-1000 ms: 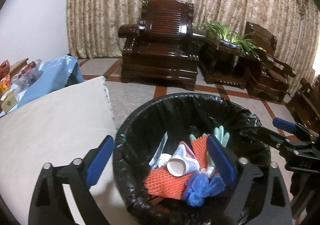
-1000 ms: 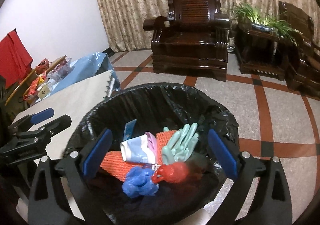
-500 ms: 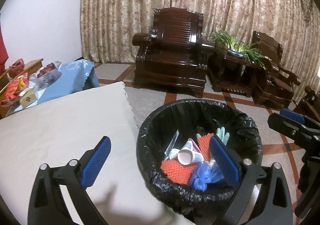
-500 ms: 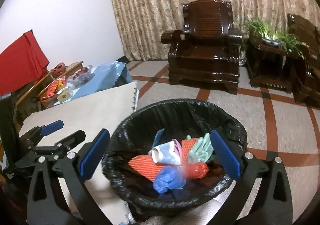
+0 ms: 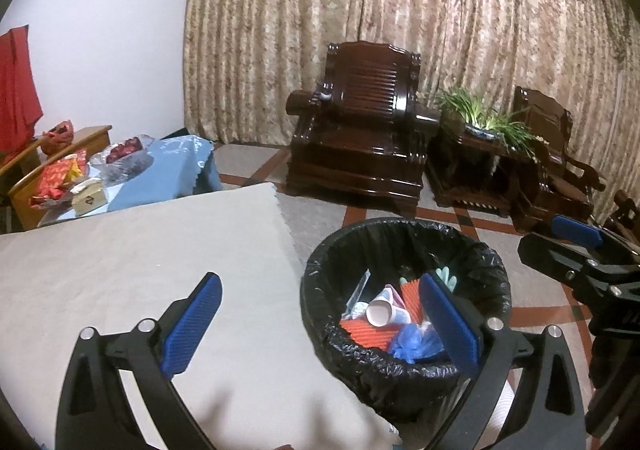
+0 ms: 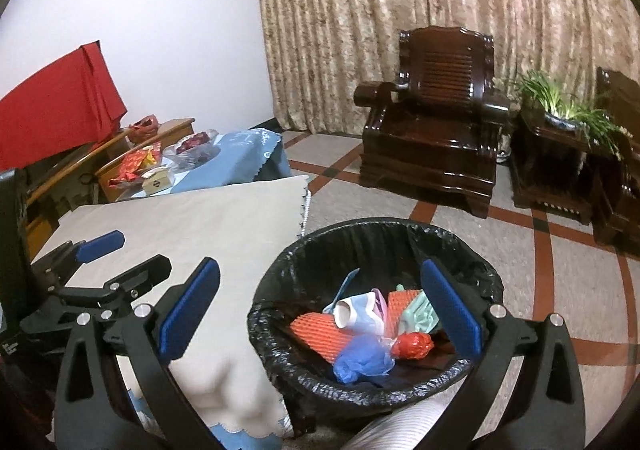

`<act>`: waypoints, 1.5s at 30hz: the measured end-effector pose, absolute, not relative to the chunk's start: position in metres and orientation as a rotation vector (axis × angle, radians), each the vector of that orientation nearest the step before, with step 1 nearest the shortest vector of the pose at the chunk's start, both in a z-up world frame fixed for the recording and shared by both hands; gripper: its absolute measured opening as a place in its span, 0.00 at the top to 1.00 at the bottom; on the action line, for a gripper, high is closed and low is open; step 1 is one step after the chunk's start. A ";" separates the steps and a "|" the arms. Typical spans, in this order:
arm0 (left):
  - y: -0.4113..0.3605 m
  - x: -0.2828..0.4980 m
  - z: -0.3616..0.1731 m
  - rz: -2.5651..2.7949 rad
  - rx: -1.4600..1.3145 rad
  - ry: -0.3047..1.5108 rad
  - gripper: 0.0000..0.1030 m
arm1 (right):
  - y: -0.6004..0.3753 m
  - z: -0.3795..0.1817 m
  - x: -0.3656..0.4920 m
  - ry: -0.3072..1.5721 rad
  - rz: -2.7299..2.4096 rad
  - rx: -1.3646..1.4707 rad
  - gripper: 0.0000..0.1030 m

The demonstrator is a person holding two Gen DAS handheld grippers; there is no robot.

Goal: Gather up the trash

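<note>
Tablecloth (image 5: 132,270), beige, spread over table at left, bare, no trash on it in either view. Bin (image 6: 452,246) with black liner, standing on floor just beside table edge, holding collected trash: orange mesh sleeve (image 6: 320,334), white paper cup (image 6: 346,312), mint glove (image 6: 420,314), blue plastic wad (image 6: 362,360), red wrapper (image 6: 414,345). Left gripper (image 5: 320,326) raised over table edge and bin rim, jaws spread wide, nothing between pads. Right gripper (image 6: 320,314) above near rim of bin, jaws likewise spread wide and empty. Judged near the end of collecting: trash all inside bin, table surface cleared. For doing this step well: sweep both cameras over tablecloth and floor beside bin for stray bits, keep jaws wide until over a piece, pinch soft items at a fold, release only when well inside the liner rim, avoid snagging liner edge with a pad. Side table (image 6: 224,162) with blue cover, snack packets and small box (image 6: 158,180), likely not trash, best left alone. Writing: small mark on box front, too small to read; no other legible labels or brands.
</note>
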State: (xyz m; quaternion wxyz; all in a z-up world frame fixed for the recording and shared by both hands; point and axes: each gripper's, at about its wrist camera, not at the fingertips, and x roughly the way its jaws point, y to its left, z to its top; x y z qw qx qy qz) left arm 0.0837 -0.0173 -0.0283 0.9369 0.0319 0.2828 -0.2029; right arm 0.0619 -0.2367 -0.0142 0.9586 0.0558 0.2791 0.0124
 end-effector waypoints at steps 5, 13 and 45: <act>-0.006 0.073 -0.023 -0.401 0.046 0.560 0.06 | -0.225 -0.008 0.056 0.554 0.045 0.081 0.05; 0.004 0.059 -0.014 -0.388 0.037 0.522 0.06 | -0.211 -0.004 0.050 0.547 0.067 0.059 0.05; 0.011 0.052 -0.011 -0.376 0.036 0.508 0.06 | -0.200 -0.006 0.051 0.549 0.082 0.050 0.05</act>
